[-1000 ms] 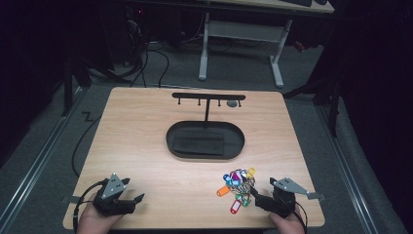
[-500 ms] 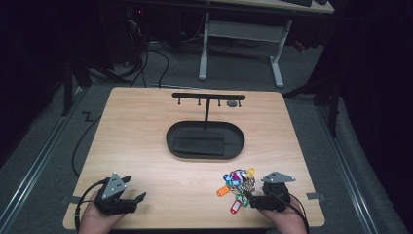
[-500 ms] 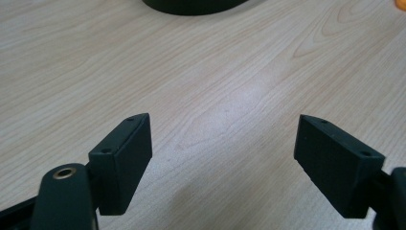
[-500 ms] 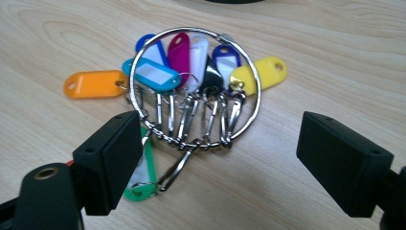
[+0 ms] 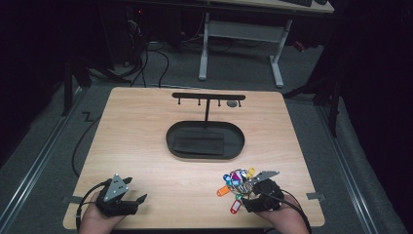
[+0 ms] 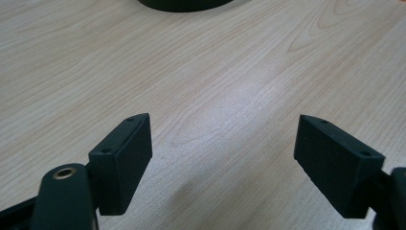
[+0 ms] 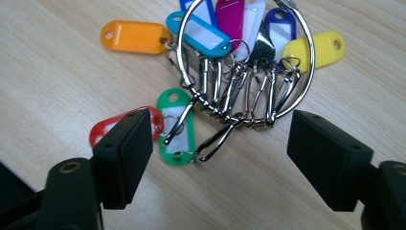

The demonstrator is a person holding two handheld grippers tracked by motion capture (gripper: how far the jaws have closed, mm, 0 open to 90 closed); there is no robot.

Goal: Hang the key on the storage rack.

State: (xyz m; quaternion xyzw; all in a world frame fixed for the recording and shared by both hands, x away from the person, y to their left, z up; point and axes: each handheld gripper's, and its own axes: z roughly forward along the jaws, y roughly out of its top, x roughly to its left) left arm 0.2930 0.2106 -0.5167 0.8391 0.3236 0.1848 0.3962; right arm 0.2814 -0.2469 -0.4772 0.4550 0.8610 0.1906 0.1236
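Observation:
A bunch of coloured key tags on a metal ring [image 5: 237,180] [image 7: 239,81] lies on the wooden table [image 5: 146,146] near its front right. My right gripper [image 5: 249,192] [image 7: 218,139] hovers at the bunch's near edge. Its jaws have just been closing but stand open, and the ring's near rim and clips lie between the tips, untouched. A green tag [image 7: 176,125] and a red tag [image 7: 103,130] lie by its left jaw. My left gripper [image 5: 136,191] [image 6: 222,153] rests at the front left, open over bare wood.
A black oval tray [image 5: 204,139] sits mid-table. Behind it stands a black T-shaped rack with hooks [image 5: 208,96], a small grey thing [image 5: 234,103] hanging near its right end. The table's front edge runs just under both hands.
My right gripper has shifted left and risen a little, coming up to the key bunch. The left gripper and the keys have stayed put.

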